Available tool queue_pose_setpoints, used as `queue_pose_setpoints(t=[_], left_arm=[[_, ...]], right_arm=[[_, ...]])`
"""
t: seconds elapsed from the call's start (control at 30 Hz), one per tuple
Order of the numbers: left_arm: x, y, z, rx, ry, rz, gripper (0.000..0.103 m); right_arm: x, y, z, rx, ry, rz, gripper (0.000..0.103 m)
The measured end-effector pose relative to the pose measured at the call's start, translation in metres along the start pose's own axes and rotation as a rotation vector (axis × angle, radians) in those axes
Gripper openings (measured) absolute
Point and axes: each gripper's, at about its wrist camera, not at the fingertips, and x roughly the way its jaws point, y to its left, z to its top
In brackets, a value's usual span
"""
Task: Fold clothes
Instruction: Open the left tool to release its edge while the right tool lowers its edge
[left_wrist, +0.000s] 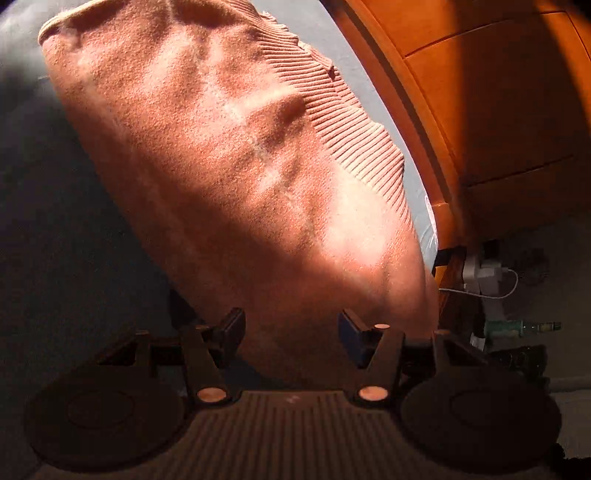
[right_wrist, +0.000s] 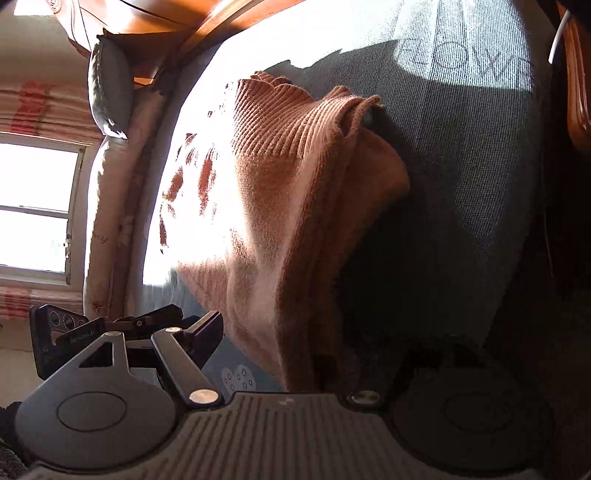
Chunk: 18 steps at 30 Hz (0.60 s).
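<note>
A rust-pink knitted sweater (left_wrist: 240, 166) with a ribbed hem (left_wrist: 354, 122) lies folded lengthwise on a grey-blue bed sheet (left_wrist: 74, 221). My left gripper (left_wrist: 291, 334) hovers over the sweater's near end, its jaws open and the pads clear of the knit. In the right wrist view the same sweater (right_wrist: 295, 184) shows stacked layers, with the ribbed hem (right_wrist: 280, 122) at the far end. My right gripper (right_wrist: 266, 350) stands wide open around the sweater's near edge. Its left finger (right_wrist: 207, 332) is off the cloth and its right finger is lost in shadow.
An orange wooden bed frame and drawers (left_wrist: 498, 110) run along the right. A white charger and cable (left_wrist: 487, 277) lie on the floor beyond the bed edge. A window (right_wrist: 33, 210), a pillow (right_wrist: 110, 96) and a black device with lenses (right_wrist: 62, 328) are at the left.
</note>
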Motion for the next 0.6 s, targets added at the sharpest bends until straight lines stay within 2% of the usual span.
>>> queue_pose_setpoints(t=[0.1,0.17,0.27,0.33,0.47,0.53,0.57,0.6], left_arm=[[0.000,0.020,0.000,-0.097,-0.062,0.012,0.055],[0.000,0.033,-0.001,-0.155,-0.094,0.017,0.055],[0.011,0.044,-0.006,-0.213,-0.084,-0.009,0.056],[0.019,0.046,-0.013,-0.215,-0.046,-0.029,0.056],[0.023,0.040,-0.026,-0.152,-0.007,-0.055,0.056],[0.024,0.041,-0.029,-0.141,0.008,-0.059,0.056],[0.024,0.043,-0.030,-0.147,0.011,-0.062,0.056],[0.023,0.044,-0.031,-0.152,0.014,-0.065,0.056]], right_arm=[[0.009,0.003,-0.008,-0.053,0.047,-0.027,0.078],[0.015,0.002,-0.013,-0.057,0.036,-0.019,0.078],[0.027,0.002,-0.019,-0.064,0.032,-0.015,0.079],[0.031,0.002,-0.025,-0.061,0.013,0.006,0.086],[0.031,-0.004,-0.035,-0.001,-0.017,0.051,0.086],[0.035,-0.002,-0.035,0.039,-0.024,0.071,0.083],[0.037,-0.002,-0.035,0.044,-0.025,0.049,0.077],[0.039,-0.002,-0.036,0.049,-0.025,0.022,0.057]])
